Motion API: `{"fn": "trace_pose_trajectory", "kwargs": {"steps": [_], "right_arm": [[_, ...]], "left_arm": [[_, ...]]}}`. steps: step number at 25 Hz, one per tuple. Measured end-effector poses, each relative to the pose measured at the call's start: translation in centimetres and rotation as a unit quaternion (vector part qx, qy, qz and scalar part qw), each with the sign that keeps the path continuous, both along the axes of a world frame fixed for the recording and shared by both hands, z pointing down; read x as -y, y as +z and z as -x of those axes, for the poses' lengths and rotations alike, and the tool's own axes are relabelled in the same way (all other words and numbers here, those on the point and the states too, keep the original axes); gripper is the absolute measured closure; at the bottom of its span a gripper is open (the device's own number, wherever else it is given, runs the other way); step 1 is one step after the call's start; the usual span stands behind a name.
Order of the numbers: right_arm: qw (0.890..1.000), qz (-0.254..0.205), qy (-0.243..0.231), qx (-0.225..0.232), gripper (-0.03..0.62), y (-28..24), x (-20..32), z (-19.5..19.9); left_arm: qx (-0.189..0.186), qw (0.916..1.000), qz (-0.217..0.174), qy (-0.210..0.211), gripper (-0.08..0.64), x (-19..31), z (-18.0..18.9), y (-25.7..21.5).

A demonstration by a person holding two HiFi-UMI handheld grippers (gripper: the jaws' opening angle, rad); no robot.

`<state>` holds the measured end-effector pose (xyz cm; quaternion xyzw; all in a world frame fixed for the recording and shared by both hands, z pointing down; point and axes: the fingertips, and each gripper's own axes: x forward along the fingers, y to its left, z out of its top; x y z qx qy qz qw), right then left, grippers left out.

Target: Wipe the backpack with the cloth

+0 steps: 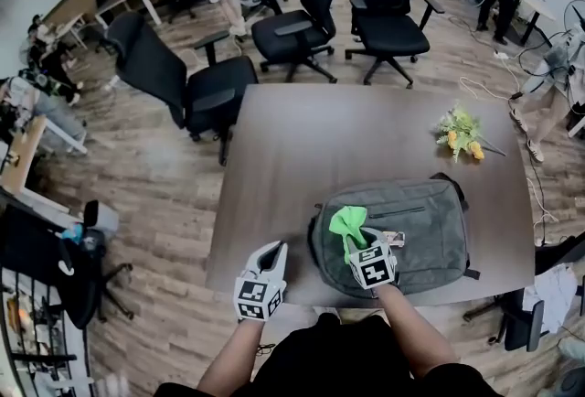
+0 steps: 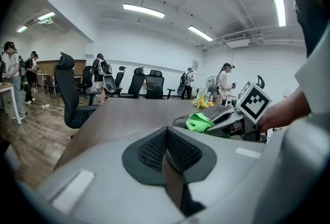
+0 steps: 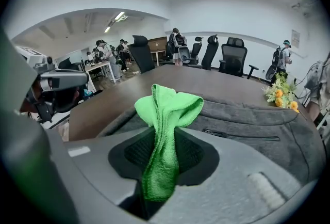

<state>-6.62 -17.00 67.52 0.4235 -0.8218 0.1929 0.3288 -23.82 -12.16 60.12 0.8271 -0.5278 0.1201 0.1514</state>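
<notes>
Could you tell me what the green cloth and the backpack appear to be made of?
The green cloth looks like microfibre: a fuzzy, looped, matte nap. The backpack seems to be woven grey fabric: heathered and matte, though it could be felt.

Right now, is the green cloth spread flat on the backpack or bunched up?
Bunched up. The cloth is pinched between the fingers of the right gripper, its free end gathered in folds above the grey backpack.

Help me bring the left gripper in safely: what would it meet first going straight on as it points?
Probably bare table: the left gripper points low across it, with the backpack off to its right. Beyond stand chairs; depth is hard to judge.
</notes>
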Motion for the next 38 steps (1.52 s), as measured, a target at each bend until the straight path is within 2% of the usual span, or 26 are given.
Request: {"fn": "trace_pose_trajectory", "kwargs": {"steps": [16,24,27,32,38], "right_arm": [[0.993,-0.017,0.061,-0.095,0.485,-0.8,0.5,-10.3],[0.988,-0.029,0.107,-0.112,0.485,-1.9,0.3,-15.5],[0.984,-0.034,0.123,-0.125,0.485,-2.4,0.2,-17.6],[0.973,-0.049,0.14,-0.177,0.485,-3.4,0.4,-21.3],[0.963,-0.059,0.167,-0.203,0.485,-4.8,0.5,-24.7]], "left_arm": [[-0.006,0.9986,0.0,0.053,0.541,1.3,-5.5,0.1],[-0.002,0.9963,-0.002,0.086,0.541,2.2,-8.4,0.2],[-0.001,0.9955,-0.009,0.094,0.541,2.7,-9.4,-0.3],[0.002,0.9945,-0.002,0.105,0.54,2.9,-10.8,0.1],[-0.002,0.9937,0.003,0.112,0.54,2.5,-12.0,0.4]]}}
